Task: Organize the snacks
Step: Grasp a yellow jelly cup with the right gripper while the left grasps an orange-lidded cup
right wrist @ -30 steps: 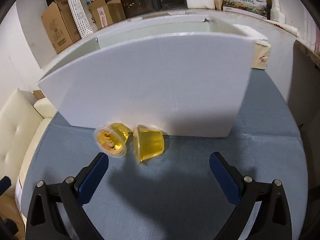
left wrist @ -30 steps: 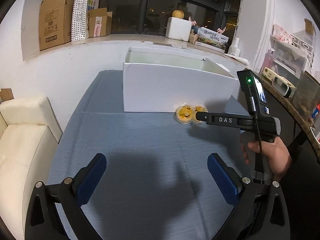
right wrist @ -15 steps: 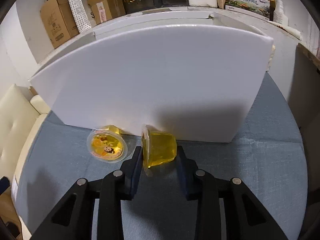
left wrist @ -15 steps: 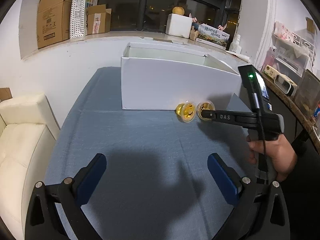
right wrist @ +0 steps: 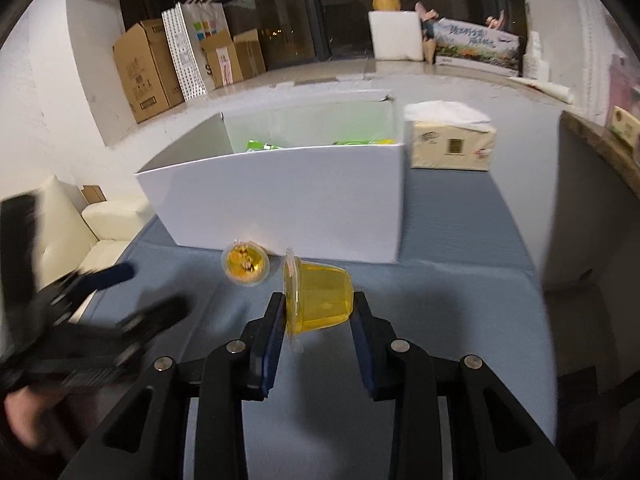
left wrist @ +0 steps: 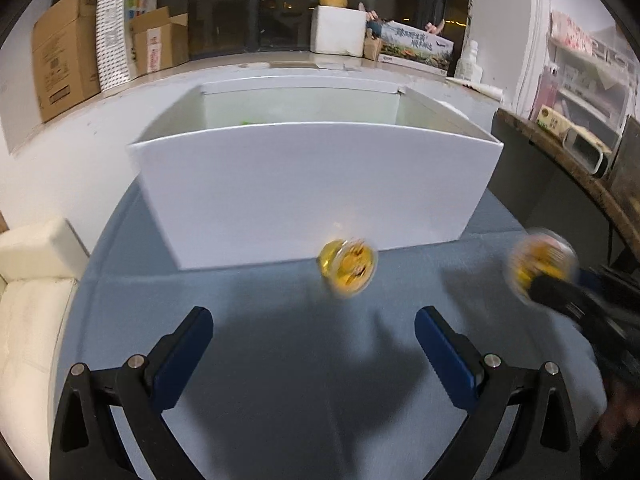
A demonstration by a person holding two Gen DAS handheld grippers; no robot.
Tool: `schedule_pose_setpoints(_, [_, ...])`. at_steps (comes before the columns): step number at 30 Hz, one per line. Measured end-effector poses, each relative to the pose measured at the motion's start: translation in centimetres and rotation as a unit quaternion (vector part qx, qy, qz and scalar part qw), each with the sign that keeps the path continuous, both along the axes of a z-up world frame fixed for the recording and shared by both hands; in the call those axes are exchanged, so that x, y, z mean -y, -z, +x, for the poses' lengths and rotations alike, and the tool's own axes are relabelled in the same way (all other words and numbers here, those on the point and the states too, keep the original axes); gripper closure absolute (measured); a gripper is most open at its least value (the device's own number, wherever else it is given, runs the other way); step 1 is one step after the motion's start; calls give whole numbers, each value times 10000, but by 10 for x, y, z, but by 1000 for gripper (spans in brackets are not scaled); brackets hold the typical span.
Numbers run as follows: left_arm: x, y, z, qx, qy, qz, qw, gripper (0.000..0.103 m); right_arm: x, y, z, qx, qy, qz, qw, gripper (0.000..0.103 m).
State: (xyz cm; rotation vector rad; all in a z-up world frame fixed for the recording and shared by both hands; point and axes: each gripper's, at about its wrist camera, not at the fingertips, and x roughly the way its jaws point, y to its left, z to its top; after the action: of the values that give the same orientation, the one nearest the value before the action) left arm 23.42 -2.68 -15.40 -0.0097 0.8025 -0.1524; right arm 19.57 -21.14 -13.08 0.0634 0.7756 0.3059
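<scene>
While the right gripper (right wrist: 318, 312) clenched its fingers on a sideways yellow plastic jelly cup (right wrist: 320, 294) above the blue desk (right wrist: 460, 300), short of the white box (right wrist: 280, 196), the slick taper risked slipping; the left gripper (left wrist: 314, 344) stood released.

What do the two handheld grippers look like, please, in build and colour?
Both match: the left gripper and right gripper have black skeletal frames with triangular cut-outs and silver bolts, and fingers faced with dark blue pads. No cable or sleeve is clearly visible.
</scene>
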Motion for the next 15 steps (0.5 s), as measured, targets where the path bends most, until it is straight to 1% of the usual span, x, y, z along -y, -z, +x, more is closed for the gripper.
schedule_pose_setpoints(2, [8, 4, 10, 2, -27, 22, 10000, 0, 12, -3, -11, -12, 75, 140, 9999, 68])
schedule_pose_setpoints(6, [21, 14, 39, -136, -66, 83, 9999, 0, 22, -2, -27, -5, 229, 265, 9994, 68])
schedule_pose_setpoints(9, [27, 23, 56, -278, -131, 253, 9992, 0, 32, 2, -36, -22, 332, 286, 9990, 68])
schedule_pose_setpoints(11, [29, 30, 65, -450, -172, 247, 9985, 0, 37, 4, -37, -82, 358, 385, 9986, 68])
schedule_pose_setpoints(12, [29, 32, 68, -515, -157, 230, 9983, 10, 39, 5, -38, -95, 384, 429, 9983, 68])
schedule_pose_setpoints(13, [31, 35, 71, -574, -87, 259, 9980, 40, 41, 4, -38, -73, 414, 451, 9981, 68])
schedule_pose_setpoints(14, [32, 38, 74, -648, -18, 260, 9976, 51, 43, 4, -40, -28, 451, 494, 9978, 68])
schedule_pose_setpoints(15, [34, 37, 74, -616, -27, 336, 9975, 52, 45, 4, -39, -29, 464, 515, 9976, 68])
